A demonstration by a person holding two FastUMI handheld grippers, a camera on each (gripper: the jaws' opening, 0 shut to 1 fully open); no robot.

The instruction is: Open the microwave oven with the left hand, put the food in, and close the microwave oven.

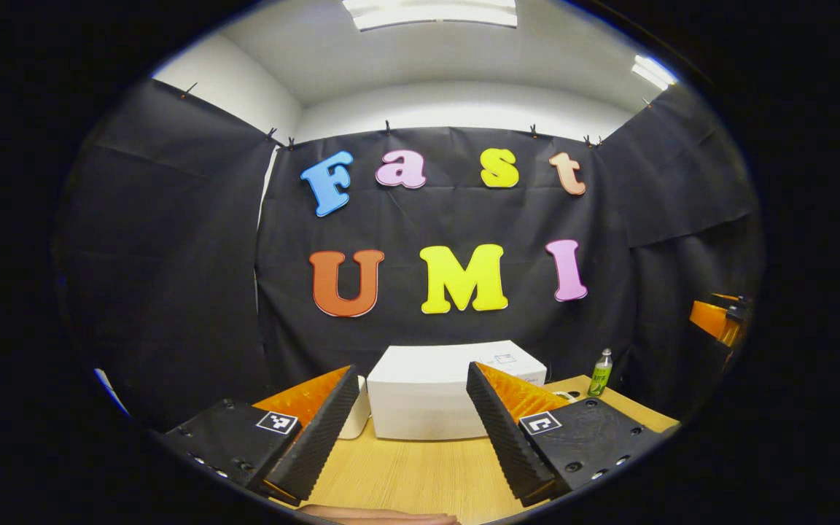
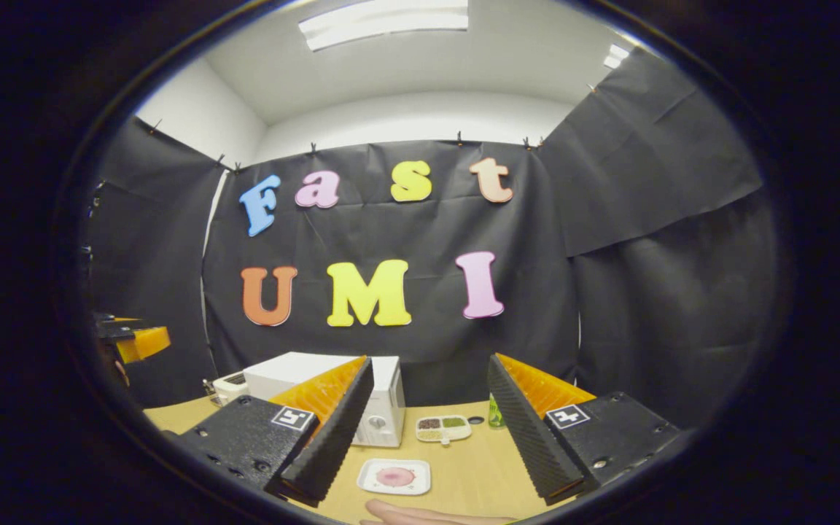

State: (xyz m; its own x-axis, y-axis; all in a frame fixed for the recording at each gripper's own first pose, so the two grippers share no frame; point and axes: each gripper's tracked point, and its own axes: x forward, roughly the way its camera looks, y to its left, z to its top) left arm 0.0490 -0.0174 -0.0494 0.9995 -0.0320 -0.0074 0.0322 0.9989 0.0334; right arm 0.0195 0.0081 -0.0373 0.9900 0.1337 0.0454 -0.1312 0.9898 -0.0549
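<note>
Wooden table (image 2: 478, 467): microwave (image 2: 380, 408) shut; left gripper (image 1: 413, 430), right gripper (image 2: 424, 437) jaws spread wide, holding nothing.

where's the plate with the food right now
In the right gripper view, the plate sits on the wooden table, low between the open jaws, in front of the microwave and nearer than the sectioned tray.

A wooden table (image 2: 478, 467) carries a white microwave (image 2: 383, 405) toward its back edge. In front lies a plate (image 2: 395, 477) of food; beside the microwave a divided tray (image 2: 443, 429); near the back, a green bottle (image 1: 599, 373).
</note>
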